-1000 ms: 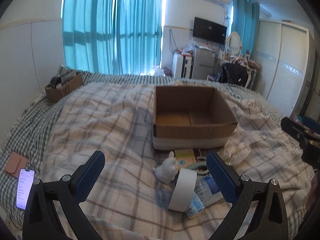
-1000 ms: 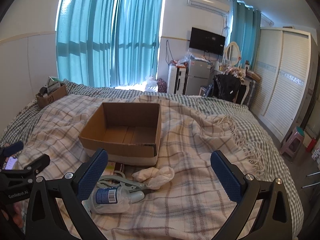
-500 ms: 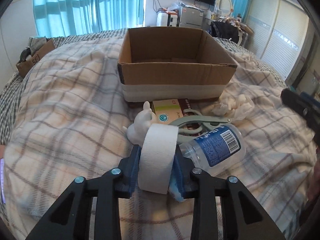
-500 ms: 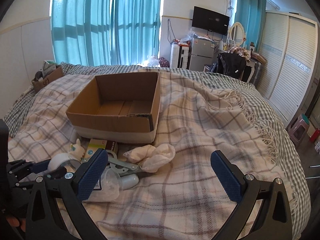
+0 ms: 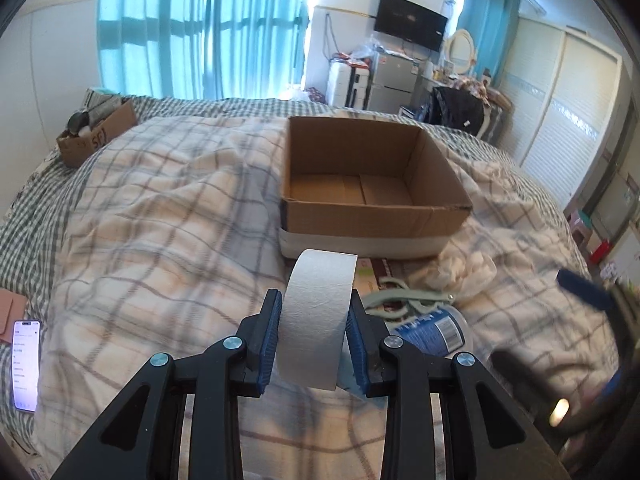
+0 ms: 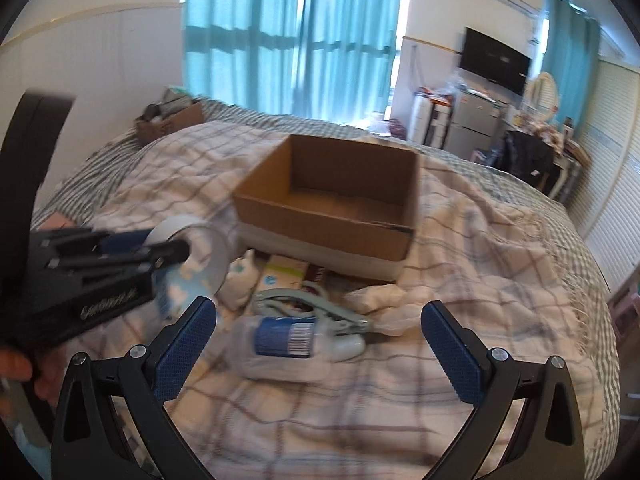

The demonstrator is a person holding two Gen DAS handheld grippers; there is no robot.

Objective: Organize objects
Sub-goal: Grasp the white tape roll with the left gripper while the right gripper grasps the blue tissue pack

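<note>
Now left gripper [image 5: 312,334] clamps white tape roll [image 5: 318,316] off the blanket, cardboard box [image 5: 370,184] at 12 o'clock, nothing inside. Right gripper [image 6: 320,332] fingers wide apart over plastic bottle [image 6: 288,340].

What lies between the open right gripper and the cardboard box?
In the right wrist view, a plastic bottle, a grey-green clamp and a crumpled white cloth lie between the right gripper and the cardboard box.

Daylight through curtains [image 5: 200,28]; fisheye-warped, dark-cornered, slightly motion-blurred.
</note>
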